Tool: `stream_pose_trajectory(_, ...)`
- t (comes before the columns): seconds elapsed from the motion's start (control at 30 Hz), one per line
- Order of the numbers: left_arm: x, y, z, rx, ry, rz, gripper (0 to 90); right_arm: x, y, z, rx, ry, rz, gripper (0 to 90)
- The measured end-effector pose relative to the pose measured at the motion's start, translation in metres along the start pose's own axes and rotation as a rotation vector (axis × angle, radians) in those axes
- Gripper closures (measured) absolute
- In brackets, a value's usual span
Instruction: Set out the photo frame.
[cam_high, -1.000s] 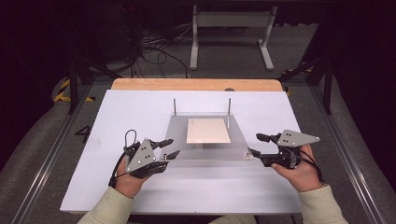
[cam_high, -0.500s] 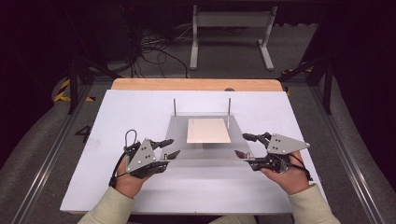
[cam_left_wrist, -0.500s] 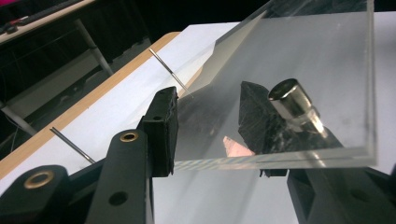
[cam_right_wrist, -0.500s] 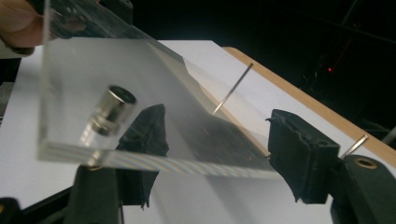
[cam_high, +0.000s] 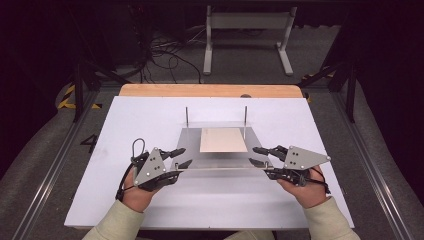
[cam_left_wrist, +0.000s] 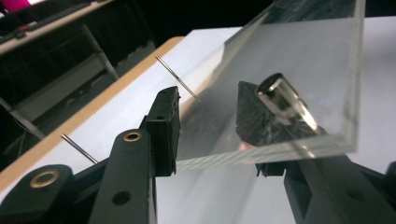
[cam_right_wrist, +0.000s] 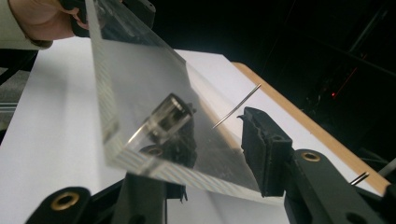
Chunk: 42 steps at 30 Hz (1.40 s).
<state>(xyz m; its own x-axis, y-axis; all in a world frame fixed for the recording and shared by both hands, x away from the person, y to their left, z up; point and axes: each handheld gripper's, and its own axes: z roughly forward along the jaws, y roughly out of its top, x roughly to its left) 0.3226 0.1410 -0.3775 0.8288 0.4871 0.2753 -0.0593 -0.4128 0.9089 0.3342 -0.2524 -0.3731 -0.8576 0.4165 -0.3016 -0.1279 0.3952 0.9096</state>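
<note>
- A clear, square acrylic sheet (cam_high: 216, 150) is seen in the high view near the middle of the white table (cam_high: 300, 120), with its near edge between the two grippers.
- A pale beige rectangular card (cam_high: 223, 140) is seen through or under the sheet; which of the two cannot be told.
- Two thin upright metal pins (cam_high: 187, 116) are set at the far side of the sheet, one near each far corner.
- The left gripper (cam_high: 181, 157) is held at the sheet's near left corner. In the left gripper view its black fingers (cam_left_wrist: 163, 126) are spread, with the sheet's edge (cam_left_wrist: 261, 151) between them; one finger is seen through the plastic, and contact cannot be confirmed.
- The right gripper (cam_high: 258, 156) is held at the near right corner. In the right gripper view its fingers (cam_right_wrist: 261, 149) are also spread, on either side of the sheet's corner (cam_right_wrist: 154, 135), not pressed on it.
- A strip of bare wood (cam_high: 210, 90) is shown along the table's far edge.
</note>
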Motion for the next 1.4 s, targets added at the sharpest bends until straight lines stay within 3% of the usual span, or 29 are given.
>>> stream_pose_trajectory(0.3,0.002,0.025,-0.023,-0.086,0.031,0.033,60.6,0.009,0.029,-0.012,-0.087,-0.069,-0.07,63.9)
stream_pose_trajectory(0.57,0.003,0.043,-0.041,-0.166,0.05,0.038,62.4,0.018,0.05,-0.02,-0.162,-0.155,-0.134,63.7)
stream_pose_trajectory(0.7,0.002,0.051,-0.048,-0.184,0.075,0.051,63.0,0.02,0.059,-0.022,-0.188,-0.177,-0.151,63.6)
stream_pose_trajectory(0.87,0.001,0.056,-0.053,-0.191,0.085,0.037,62.9,0.024,0.066,-0.023,-0.194,-0.196,-0.129,62.7)
stream_pose_trajectory(1.07,0.001,0.065,-0.062,-0.221,0.068,0.007,62.5,0.031,0.077,-0.026,-0.201,-0.214,-0.119,62.3)
stream_pose_trajectory(1.4,-0.004,0.078,-0.079,-0.261,0.022,-0.04,63.6,0.04,0.093,-0.037,-0.199,-0.162,-0.043,62.8)
